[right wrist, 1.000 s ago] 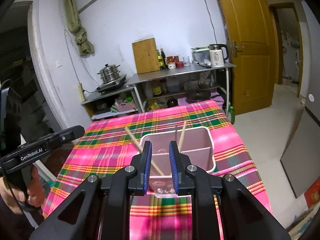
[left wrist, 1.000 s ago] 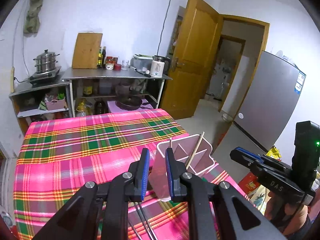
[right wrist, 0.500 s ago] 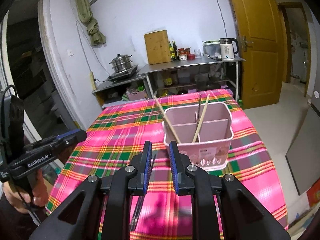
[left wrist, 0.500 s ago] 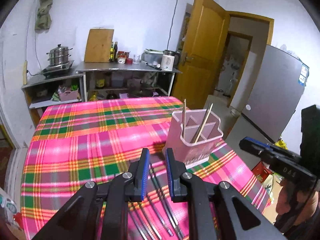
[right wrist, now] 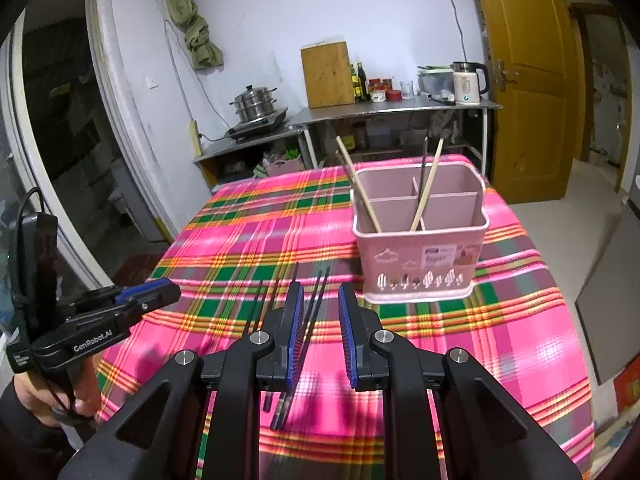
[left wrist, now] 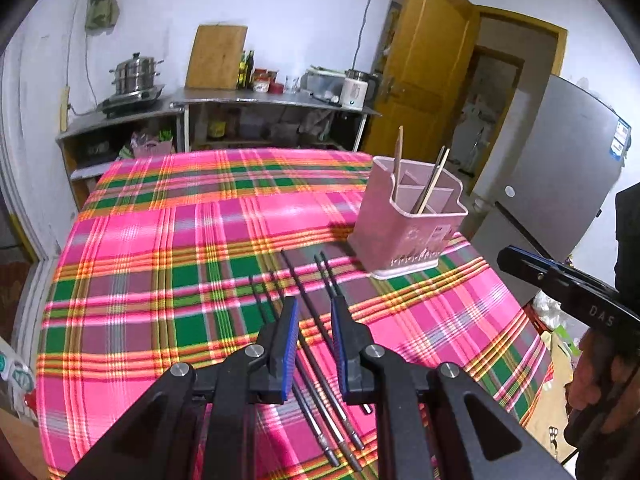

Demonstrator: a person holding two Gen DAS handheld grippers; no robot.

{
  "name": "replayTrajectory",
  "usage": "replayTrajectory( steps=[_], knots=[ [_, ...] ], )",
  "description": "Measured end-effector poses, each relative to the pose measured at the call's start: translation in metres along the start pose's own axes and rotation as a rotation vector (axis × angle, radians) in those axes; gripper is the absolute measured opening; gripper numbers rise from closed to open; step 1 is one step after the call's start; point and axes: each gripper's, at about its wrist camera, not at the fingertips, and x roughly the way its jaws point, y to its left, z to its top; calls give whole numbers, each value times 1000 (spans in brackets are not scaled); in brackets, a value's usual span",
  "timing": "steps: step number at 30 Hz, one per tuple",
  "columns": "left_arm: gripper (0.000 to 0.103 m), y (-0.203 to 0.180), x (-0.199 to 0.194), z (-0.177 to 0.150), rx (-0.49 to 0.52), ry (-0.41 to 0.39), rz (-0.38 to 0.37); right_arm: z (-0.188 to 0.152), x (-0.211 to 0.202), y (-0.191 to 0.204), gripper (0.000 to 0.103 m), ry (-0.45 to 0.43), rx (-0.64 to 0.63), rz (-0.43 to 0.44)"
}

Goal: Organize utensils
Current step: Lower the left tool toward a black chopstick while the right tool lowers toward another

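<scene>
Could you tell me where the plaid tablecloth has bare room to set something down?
The plaid tablecloth lies bare from its far edge by the metal shelves to the dark chopsticks, and leftward to the table's left edge. It is crowded nearer: those chopsticks spread under both grippers, with the pink plastic utensil holder just beyond them on the right.

- A table [left wrist: 168,240] is seen across the middle of both views, covered by a plaid cloth [right wrist: 256,240] in pink, green and orange.
- A pink utensil holder [right wrist: 420,268] is stood upright on the cloth, right of centre in both views.
- Several dark chopsticks [left wrist: 304,292] are laid flat on the cloth, just beside the holder, at lower centre of the frame.
- They are laid roughly parallel, some touching.
</scene>
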Motion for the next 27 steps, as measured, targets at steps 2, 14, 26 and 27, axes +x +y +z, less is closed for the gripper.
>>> replayTrajectory(
  steps=[2,14,26,27],
  knots=[
    [16,4,4,-4,-12,13,1,-3,3,1,18,10,-5,1],
    [16,24,51,-19,-75,92,13,-16,33,6,18,79,-15,16],
    [16,51,114,-20,-147,165,46,-25,70,6,18,152,-13,33],
    [16,51,118,-20,-147,170,51,-25,71,6,18,156,-14,33]
  ],
)
